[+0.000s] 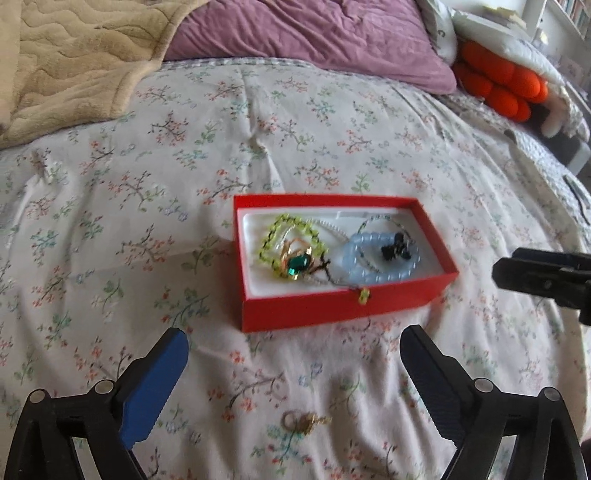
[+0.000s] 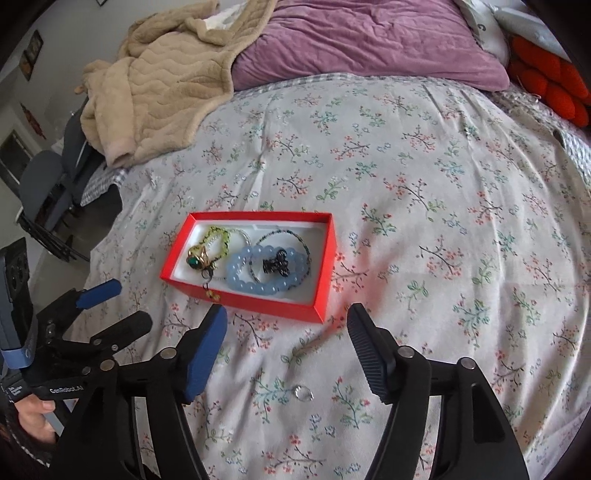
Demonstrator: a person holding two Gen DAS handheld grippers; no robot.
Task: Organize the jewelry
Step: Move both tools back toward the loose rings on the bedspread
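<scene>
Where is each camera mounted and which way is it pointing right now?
Left wrist: on the left gripper, facing the red box on the bed; own fingers show, right gripper at the right edge.
Right wrist: on the right gripper, facing the same box; left gripper and a hand show.
Shared: box, purple pillow.

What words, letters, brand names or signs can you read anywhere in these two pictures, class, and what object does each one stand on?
"GenRobot.AI": white lettering on the black body of the left gripper, seen in the right wrist view.
"G": a dark letter on the white pillow behind the purple cushion; any further letters are hidden.
Small white print on the black wrist strap: too small to read.
Dark wall pictures: too blurred to read.
The red cardboard jewelry box shows no text.
</scene>
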